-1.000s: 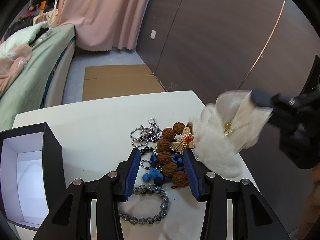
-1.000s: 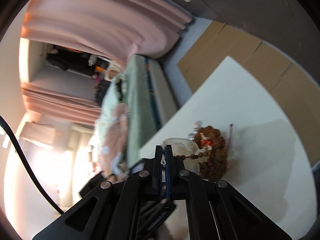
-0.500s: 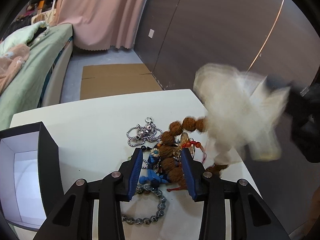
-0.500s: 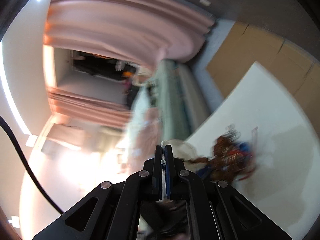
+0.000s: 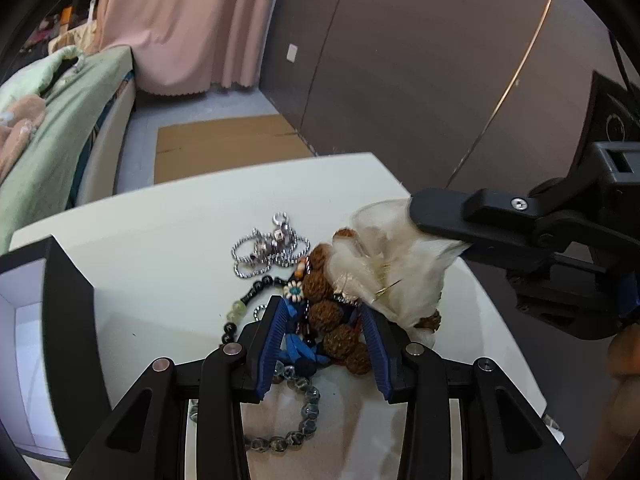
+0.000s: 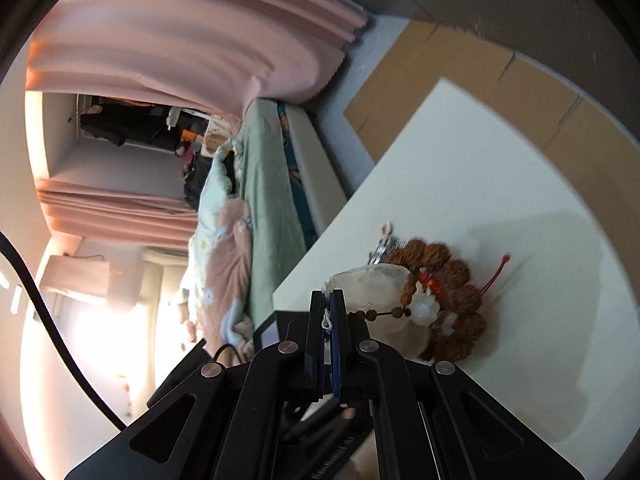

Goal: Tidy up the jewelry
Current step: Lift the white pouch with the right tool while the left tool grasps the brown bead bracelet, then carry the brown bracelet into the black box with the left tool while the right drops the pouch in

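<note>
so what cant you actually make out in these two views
- Open box: left wrist view, inside cut off by the frame edge.
- Brown bead bracelet: partly hidden under the sheer pouch and between the left gripper's fingers.
- Right gripper: shut on the pouch; the pinched fabric barely shows.
- Silver chain: right wrist view, too small.

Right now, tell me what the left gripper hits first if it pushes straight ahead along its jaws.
Most likely the string of large brown wrinkled seed beads already between the left gripper jaws, tangled with blue pieces; depth is uncertain.
</note>
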`<state>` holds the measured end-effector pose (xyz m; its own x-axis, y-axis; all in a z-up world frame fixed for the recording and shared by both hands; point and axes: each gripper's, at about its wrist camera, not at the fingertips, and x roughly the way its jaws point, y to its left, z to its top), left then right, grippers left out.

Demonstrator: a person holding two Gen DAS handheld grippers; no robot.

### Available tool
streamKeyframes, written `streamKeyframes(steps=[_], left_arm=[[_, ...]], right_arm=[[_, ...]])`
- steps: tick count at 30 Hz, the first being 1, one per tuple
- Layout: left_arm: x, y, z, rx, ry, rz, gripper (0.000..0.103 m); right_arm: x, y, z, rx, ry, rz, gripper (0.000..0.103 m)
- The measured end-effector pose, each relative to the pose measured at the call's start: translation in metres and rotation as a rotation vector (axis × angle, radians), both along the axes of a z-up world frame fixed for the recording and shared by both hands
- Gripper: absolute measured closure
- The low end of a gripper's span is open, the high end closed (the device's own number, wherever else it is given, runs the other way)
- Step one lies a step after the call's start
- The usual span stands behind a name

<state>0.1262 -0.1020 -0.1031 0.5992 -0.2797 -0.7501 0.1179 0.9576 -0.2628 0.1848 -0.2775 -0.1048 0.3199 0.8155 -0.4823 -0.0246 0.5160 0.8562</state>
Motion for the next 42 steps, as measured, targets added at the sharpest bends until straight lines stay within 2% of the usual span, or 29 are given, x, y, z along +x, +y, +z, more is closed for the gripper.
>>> streamKeyframes(steps=[6,10,13,14,16,19,24,26,28,30,37,42], left_arm=[[0.005,-0.002,-0.008,-0.020,0.015,-0.008,0.074],[0.004,-0.005,-0.007,0.002,0.009,-0.020,0.079],[0.004,-0.003,-0.006,-0.006,0.014,-0.009,0.080],[0.004,-0.001,-0.006,-0.011,0.016,-0.004,0.084],[0.004,0.003,-0.003,-0.027,0.018,0.006,0.084],[0.001,0.010,0.006,-0.059,0.005,0.016,0.084],[-0.005,0.019,0.018,-0.081,-0.022,0.028,0.084],[-0.008,0.021,0.020,-0.083,-0.028,0.033,0.084],[-0.007,0.021,0.021,-0.092,-0.027,0.032,0.084],[-0.009,0.022,0.023,-0.104,-0.028,0.029,0.084],[-0.014,0.031,0.028,-0.144,-0.028,0.041,0.084],[-0.015,0.032,0.028,-0.153,-0.022,0.041,0.084]], right_arm=[[0.006,0.009,-0.015,-0.074,0.052,-0.015,0.099],[0.005,0.006,-0.009,-0.045,0.033,-0.018,0.099],[0.001,0.003,0.002,0.045,-0.009,-0.002,0.099],[0.000,0.001,0.006,0.078,-0.027,0.002,0.099],[0.000,0.000,0.012,0.098,-0.052,0.004,0.099],[0.000,0.000,0.018,0.031,-0.071,-0.001,0.097],[0.002,0.000,0.010,-0.164,-0.022,-0.038,0.093],[0.004,-0.002,0.006,-0.195,-0.002,-0.050,0.085],[0.003,-0.006,0.007,-0.223,-0.004,-0.058,0.071],[0.001,-0.005,0.011,-0.270,-0.017,-0.064,0.061],[-0.012,0.009,0.020,-0.342,-0.065,0.008,0.061],[-0.014,0.025,0.001,-0.444,-0.014,0.074,0.061]])
